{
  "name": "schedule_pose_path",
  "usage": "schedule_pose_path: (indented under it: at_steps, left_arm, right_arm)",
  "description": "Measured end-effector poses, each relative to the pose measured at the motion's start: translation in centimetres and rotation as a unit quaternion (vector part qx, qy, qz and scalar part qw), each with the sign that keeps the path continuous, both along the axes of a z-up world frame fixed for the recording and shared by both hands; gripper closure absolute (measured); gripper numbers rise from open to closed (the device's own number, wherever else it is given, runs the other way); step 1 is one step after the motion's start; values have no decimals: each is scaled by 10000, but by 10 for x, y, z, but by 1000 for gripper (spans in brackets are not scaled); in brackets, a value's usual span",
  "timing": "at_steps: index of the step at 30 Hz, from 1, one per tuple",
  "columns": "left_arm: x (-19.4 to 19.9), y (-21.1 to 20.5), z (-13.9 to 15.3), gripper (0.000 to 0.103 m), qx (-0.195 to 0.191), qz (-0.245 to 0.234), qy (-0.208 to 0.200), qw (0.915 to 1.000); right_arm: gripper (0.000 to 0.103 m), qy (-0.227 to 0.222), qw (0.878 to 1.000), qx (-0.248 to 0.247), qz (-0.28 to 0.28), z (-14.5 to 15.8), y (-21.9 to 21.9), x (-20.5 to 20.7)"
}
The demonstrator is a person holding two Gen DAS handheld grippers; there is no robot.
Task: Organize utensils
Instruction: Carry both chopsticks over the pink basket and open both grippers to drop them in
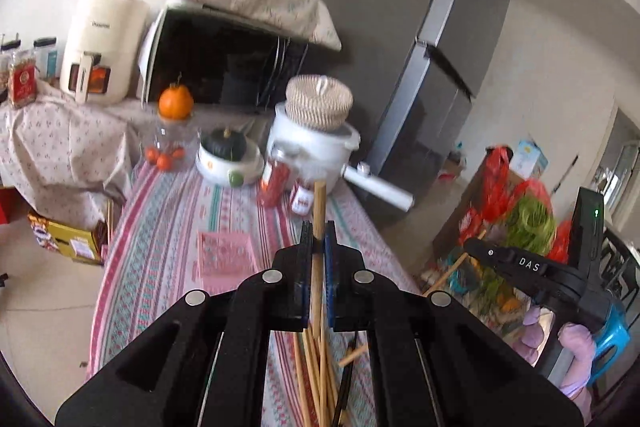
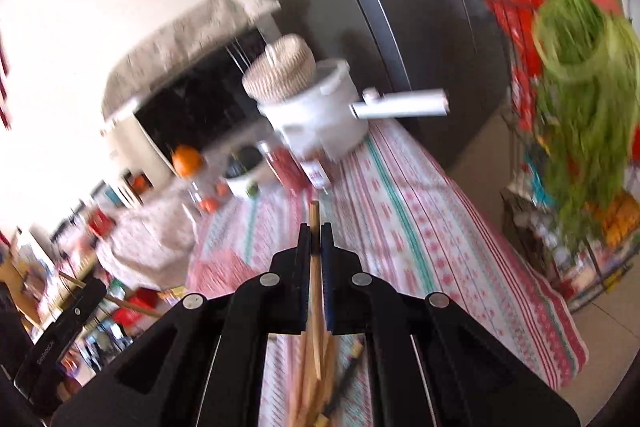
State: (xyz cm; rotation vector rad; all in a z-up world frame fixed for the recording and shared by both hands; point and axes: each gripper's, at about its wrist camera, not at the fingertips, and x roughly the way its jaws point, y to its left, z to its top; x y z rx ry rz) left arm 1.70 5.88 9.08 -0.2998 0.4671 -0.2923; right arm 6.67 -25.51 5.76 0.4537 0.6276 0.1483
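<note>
Left gripper (image 1: pixel 319 227): fingers closed to a narrow slit, clamping one chopstick (image 1: pixel 319 203) whose tip stands out past the fingertips and whose shaft runs back between the pads toward the body. Gripper points forward and somewhat downward. Right gripper (image 2: pixel 315 229): fingers likewise closed, pinching a second chopstick (image 2: pixel 315 215) in the same manner, tip protruding ahead of the fingertips. In the left wrist view the right gripper's body appears to the right of the left fingers, carried by a lilac-gloved hand (image 1: pixel 576 351).
</note>
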Motion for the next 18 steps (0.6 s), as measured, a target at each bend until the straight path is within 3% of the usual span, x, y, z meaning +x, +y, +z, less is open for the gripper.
schedule_pose_path:
  at_steps: [5,10,14,18]
  left_arm:
    - [23,13,34,98,-113,483,-319,9983]
    - [46,23,52,98,12,943,-538,9941]
    - [68,24,46,98,352,1360,-580,9884]
    - [101,25,16,97,518,1453,-178,9879]
  right_arm:
    - [98,-424,9983,381,-94,37,0,25]
    - [98,-741,9941,792,45,59,11,53]
    - [98,-805,9926,896,149,62,26,68]
    - [98,-616,9927,974,356,53,46,87]
